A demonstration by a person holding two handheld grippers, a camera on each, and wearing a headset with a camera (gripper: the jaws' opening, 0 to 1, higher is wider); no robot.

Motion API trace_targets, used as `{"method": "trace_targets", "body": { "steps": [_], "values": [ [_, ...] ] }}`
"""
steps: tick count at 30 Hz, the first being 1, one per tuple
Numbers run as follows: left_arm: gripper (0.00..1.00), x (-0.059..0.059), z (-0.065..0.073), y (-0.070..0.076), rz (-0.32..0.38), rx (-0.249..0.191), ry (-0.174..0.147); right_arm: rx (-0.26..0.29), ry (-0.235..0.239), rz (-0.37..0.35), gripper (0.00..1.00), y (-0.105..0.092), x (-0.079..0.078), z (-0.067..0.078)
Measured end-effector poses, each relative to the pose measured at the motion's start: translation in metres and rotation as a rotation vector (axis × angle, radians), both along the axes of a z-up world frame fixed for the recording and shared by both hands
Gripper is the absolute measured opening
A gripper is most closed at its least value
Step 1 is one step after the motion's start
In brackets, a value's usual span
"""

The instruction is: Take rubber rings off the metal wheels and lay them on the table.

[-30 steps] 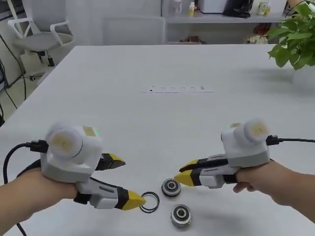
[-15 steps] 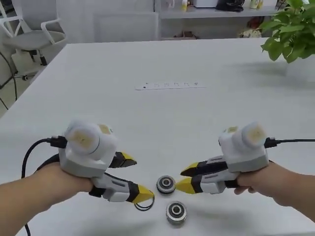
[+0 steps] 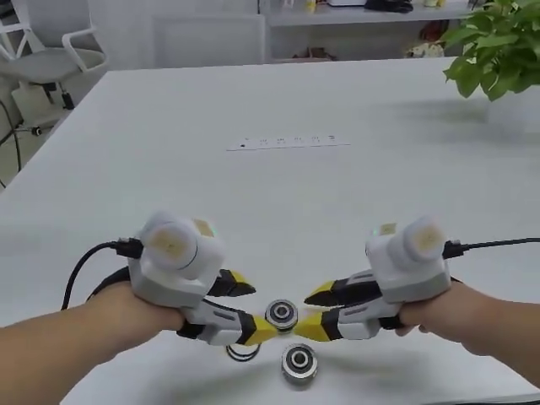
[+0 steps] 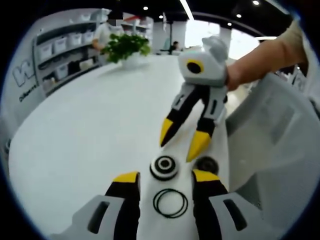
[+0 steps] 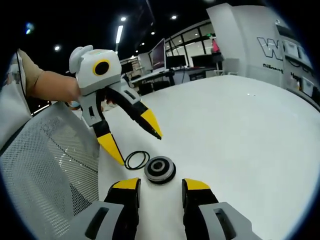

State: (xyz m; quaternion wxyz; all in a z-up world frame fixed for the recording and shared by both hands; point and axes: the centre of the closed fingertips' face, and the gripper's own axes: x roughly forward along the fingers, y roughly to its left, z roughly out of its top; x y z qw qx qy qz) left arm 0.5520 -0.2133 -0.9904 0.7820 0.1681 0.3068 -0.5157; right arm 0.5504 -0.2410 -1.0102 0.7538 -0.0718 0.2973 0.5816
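White tabletop (image 3: 295, 202), lower centre: metal wheel (image 3: 281, 315) is lying directly between left gripper (image 3: 253, 305) and right gripper (image 3: 309, 310), both open, empty.

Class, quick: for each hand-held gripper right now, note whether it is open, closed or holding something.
Left hand-held gripper: open, nothing between its jaws.
Right hand-held gripper: open, nothing between its jaws.

Bright, even light from ceiling spots (image 5: 123, 19) casts soft, faint shadows on the white table (image 3: 278, 194), and both gripper views bow strongly at the edges.
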Motion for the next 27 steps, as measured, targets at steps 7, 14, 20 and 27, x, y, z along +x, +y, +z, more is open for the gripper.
{"method": "trace_targets", "body": {
  "steps": [7, 14, 20, 27],
  "values": [
    [0.32, 0.001, -0.006, -0.012, -0.015, 0.0, 0.008, 0.001, 0.004, 0.01, 0.32, 0.002, -0.002, -0.002],
    [0.24, 0.005, -0.012, -0.018, -0.018, 0.011, 0.007, 0.009, 0.008, 0.007, 0.32, 0.003, -0.002, -0.002],
    [0.16, 0.005, -0.015, -0.018, -0.047, 0.045, -0.038, 0.009, 0.01, 0.015, 0.32, 0.005, -0.003, -0.004],
    [0.14, 0.008, -0.015, -0.018, -0.032, 0.039, -0.054, 0.004, -0.016, 0.026, 0.34, 0.01, 0.0, -0.005]
  ]
}}
